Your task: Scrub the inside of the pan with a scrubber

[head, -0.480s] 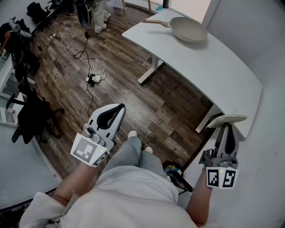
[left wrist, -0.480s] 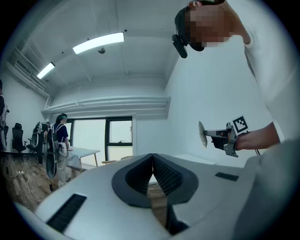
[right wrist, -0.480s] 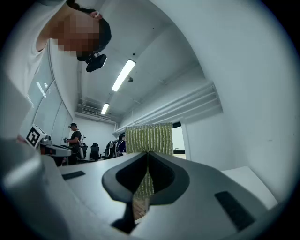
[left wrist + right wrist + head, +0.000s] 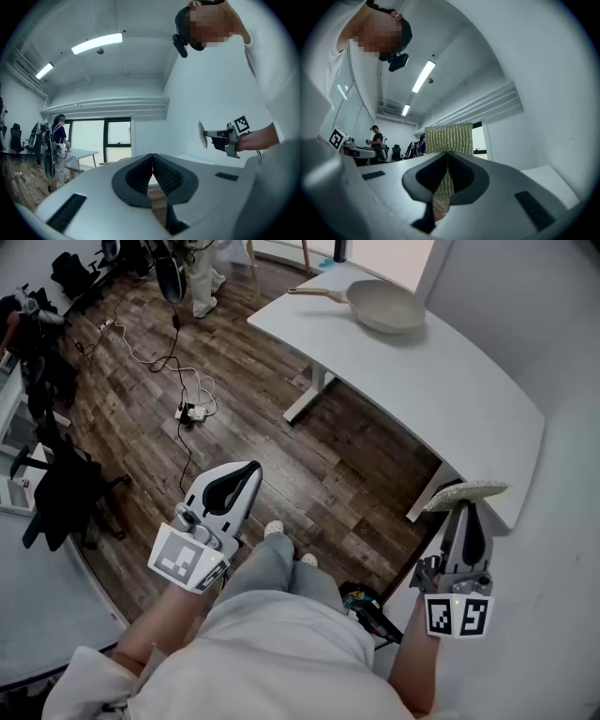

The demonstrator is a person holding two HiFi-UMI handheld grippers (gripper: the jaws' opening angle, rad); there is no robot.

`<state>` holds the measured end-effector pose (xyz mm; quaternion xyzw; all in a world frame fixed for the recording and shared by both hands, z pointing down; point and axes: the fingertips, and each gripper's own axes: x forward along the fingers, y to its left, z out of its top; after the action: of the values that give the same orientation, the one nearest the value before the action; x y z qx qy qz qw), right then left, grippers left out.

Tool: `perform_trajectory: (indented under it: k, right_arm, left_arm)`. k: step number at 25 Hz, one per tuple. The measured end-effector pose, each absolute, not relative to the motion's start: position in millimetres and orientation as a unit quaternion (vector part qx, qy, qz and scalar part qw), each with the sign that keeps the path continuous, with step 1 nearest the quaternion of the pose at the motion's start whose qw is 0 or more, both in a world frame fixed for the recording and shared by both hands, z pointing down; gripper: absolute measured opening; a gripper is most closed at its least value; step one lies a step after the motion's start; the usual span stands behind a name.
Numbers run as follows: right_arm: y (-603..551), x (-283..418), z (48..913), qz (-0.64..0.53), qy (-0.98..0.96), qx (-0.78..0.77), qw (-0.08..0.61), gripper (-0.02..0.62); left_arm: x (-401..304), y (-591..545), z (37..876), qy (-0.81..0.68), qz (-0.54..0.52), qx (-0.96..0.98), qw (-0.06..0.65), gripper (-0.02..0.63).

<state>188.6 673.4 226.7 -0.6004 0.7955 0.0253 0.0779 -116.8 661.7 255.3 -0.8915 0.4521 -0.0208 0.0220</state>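
Note:
A cream pan (image 4: 386, 306) with a wooden handle lies on the far end of the white table (image 4: 441, 381) in the head view. My right gripper (image 4: 466, 498) is shut on a flat yellow-green scrubber (image 4: 466, 490), held beside the table's near corner, far from the pan. In the right gripper view the scrubber (image 4: 449, 139) stands upright above the closed jaws of the right gripper (image 4: 447, 157). My left gripper (image 4: 246, 472) hovers over the wood floor, shut with nothing in it; the left gripper view shows the left gripper (image 4: 153, 159) with its pads together, and the right gripper (image 4: 220, 137) with the scrubber beyond.
Cables and a power strip (image 4: 190, 411) lie on the wood floor. Dark office chairs (image 4: 66, 486) stand at the left. A person (image 4: 202, 277) stands at the far side of the room. A white wall runs along the right of the table.
Both grippers keep their hold and pose. The whole scene has slid slightly up and left in the head view.

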Motion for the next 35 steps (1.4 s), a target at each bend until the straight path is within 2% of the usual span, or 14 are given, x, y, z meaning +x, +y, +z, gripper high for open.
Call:
perform_trajectory:
  k: [13,35]
  right_arm:
    - [670.0,198.0,215.5,0.03,0.802,-0.586,0.109,0.023]
    - [612.9,199.7,209.6,0.033,0.804,-0.588,0.089,0.024]
  left_arm:
    - [-104.9,650.0,250.7,0.455,-0.014,-0.89,0.028,0.012]
    - [-95.4,569.0,252.4,0.433,-0.005,-0.901,0.019,0.012]
